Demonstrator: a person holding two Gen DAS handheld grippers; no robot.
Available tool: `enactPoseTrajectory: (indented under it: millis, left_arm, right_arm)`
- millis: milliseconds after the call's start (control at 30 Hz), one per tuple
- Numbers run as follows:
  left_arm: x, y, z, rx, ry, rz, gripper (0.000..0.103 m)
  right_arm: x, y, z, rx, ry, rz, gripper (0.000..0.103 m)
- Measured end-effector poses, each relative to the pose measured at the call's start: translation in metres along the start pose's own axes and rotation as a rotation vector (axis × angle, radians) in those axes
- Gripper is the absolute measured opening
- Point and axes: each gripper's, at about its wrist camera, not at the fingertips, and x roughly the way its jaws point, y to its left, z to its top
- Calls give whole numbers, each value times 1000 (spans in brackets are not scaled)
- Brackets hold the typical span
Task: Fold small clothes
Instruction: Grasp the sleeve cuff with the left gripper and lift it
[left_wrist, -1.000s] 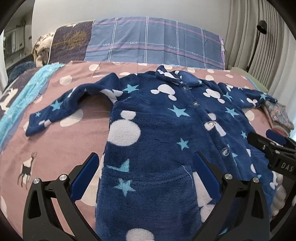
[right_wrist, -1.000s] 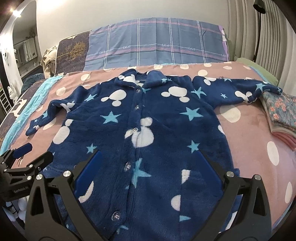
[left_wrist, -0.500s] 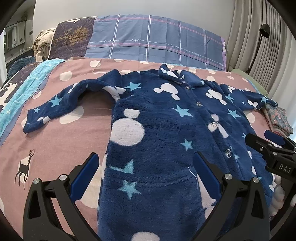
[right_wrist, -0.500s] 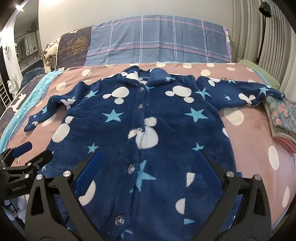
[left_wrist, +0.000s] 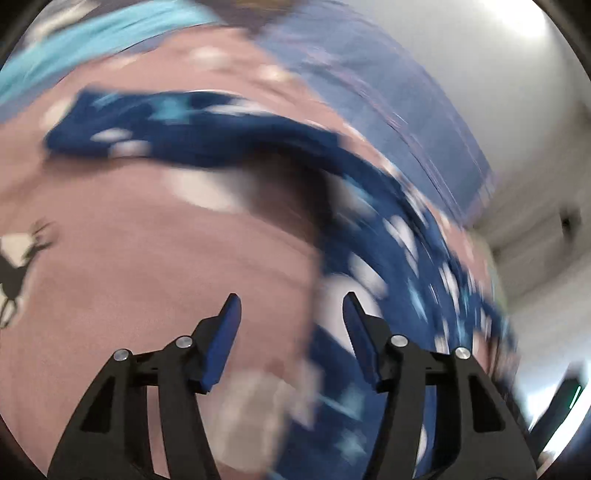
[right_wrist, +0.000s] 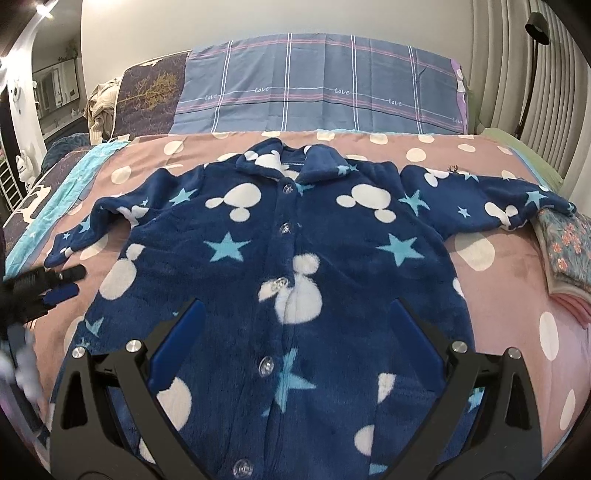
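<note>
A small navy fleece jacket (right_wrist: 332, 266) with white blobs, light blue stars and clear buttons lies flat and face up on the bed, sleeves spread. My right gripper (right_wrist: 295, 325) is open and empty above its lower front. My left gripper (left_wrist: 291, 317) is open, narrower than before, and empty over the pink bedspread beside the jacket's left edge (left_wrist: 369, 258). Its view is tilted and blurred. The left sleeve (left_wrist: 155, 125) stretches away ahead of it. The left gripper also shows in the right wrist view (right_wrist: 62, 284), near the left sleeve's cuff.
The bed has a pink spotted bedspread (right_wrist: 498, 325) and a plaid pillow (right_wrist: 317, 96) at the head. Folded floral clothes (right_wrist: 569, 254) are stacked at the right edge. A turquoise blanket (right_wrist: 55, 206) runs along the left. Curtains (right_wrist: 546, 74) hang at the right.
My left gripper has swung left and rolled, from over the jacket's body to the bedspread by the left sleeve, and its jaws have narrowed. The right gripper has barely moved.
</note>
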Motion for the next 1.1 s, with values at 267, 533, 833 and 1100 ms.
enactPoseTrajectory:
  millis: [267,533,833,1100]
  left_arm:
    - [-2,115,73,-420,-144,120,58]
    - [13,124,129,-454,-231,100,8]
    - [-6,-108,154,85,-269,-87,8]
    - [40,-316,43,566,-94,-321,50]
  right_arm:
    - [22,-7,9,3,24,-13,101]
    - [31,-7,21,-30,-4,-3,101]
    - [35,-40,32,6,-34,-36,101]
    - [34,-95,23,110,-15,-80,101]
